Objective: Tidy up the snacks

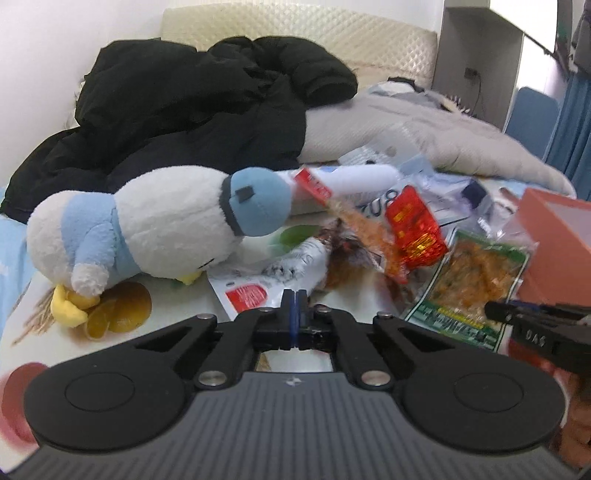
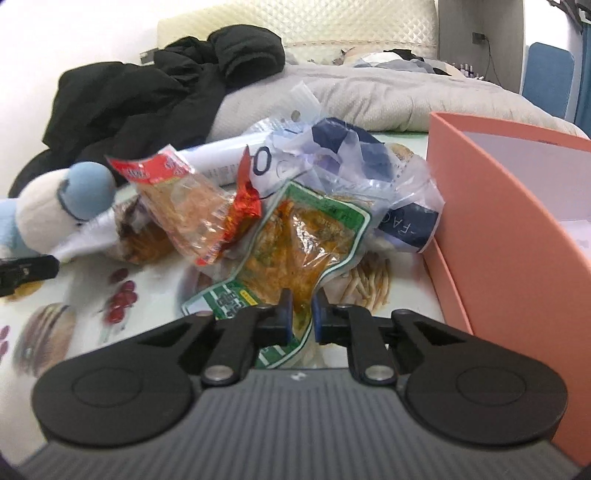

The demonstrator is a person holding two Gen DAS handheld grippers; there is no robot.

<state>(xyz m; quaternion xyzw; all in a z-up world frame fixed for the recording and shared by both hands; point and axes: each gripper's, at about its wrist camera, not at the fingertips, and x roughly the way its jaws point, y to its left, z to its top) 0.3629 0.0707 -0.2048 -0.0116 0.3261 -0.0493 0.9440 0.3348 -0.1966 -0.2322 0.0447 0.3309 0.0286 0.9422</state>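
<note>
From the left wrist we see our left gripper (image 1: pixel 294 299) clenched on nothing, snack packets heaped beyond it. From the right wrist, our right gripper (image 2: pixel 302 308) grasps the green-bordered snack packet (image 2: pixel 291 243) beside the orange box (image 2: pixel 498 229).

A white wall (image 1: pixel 74 37) is running behind a bed with a cream quilted headboard (image 1: pixel 295 33), and daylight is falling evenly over the room. A black padded jacket (image 1: pixel 177 110) is lying heaped beside a grey duvet (image 1: pixel 424 136) on the bed. To the right, a pale cabinet (image 1: pixel 476 66) is standing by a blue chair (image 2: pixel 548 74) and a blue curtain (image 1: pixel 572 122). A food-printed cloth (image 2: pixel 74 314) is covering the surface in front.
</note>
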